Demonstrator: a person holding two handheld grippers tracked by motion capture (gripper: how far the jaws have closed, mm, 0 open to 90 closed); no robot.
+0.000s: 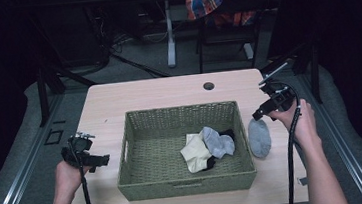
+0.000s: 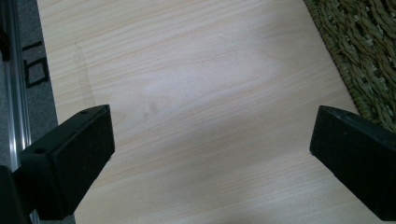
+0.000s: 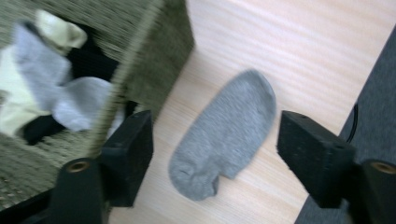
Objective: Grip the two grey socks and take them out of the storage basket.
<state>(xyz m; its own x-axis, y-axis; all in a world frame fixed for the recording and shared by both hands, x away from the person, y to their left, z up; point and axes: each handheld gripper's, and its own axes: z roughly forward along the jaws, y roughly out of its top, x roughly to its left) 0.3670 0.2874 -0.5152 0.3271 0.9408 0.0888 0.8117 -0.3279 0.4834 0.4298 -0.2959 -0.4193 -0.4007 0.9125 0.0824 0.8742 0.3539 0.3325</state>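
1. At the left edge of the table (image 1: 143,93) we hold the left gripper (image 1: 105,160) still, its nose aimed toward the woven basket (image 1: 187,184). In the left gripper view its jaws stand wide apart over bare wood, with nothing between them and only the basket's wall at the far right.

2. In the middle sits the green basket, its long side running across the table. Inside it, toward the right half, we see a pale yellow sock (image 1: 195,152), a light grey sock (image 1: 217,141) lying partly over it, and something black (image 1: 209,163) beneath them; we cannot tell from the high view whether that is one sock or two.

3. Just beside the basket's right wall, on the tabletop, lies the grey sock (image 3: 226,133). It lies flat, outside the basket. Its long axis runs roughly parallel to that wall, from the near side of the table toward the far side. In the right gripper view the rounded end points away from us and the rumpled, narrower end lies nearer.

4. At the right we hold the right gripper (image 3: 215,149) above the grey sock, tilted down at it. Its jaws are released and spread; the sock lies on the wood below the gap, free of both pads. That view is somewhat blurred.
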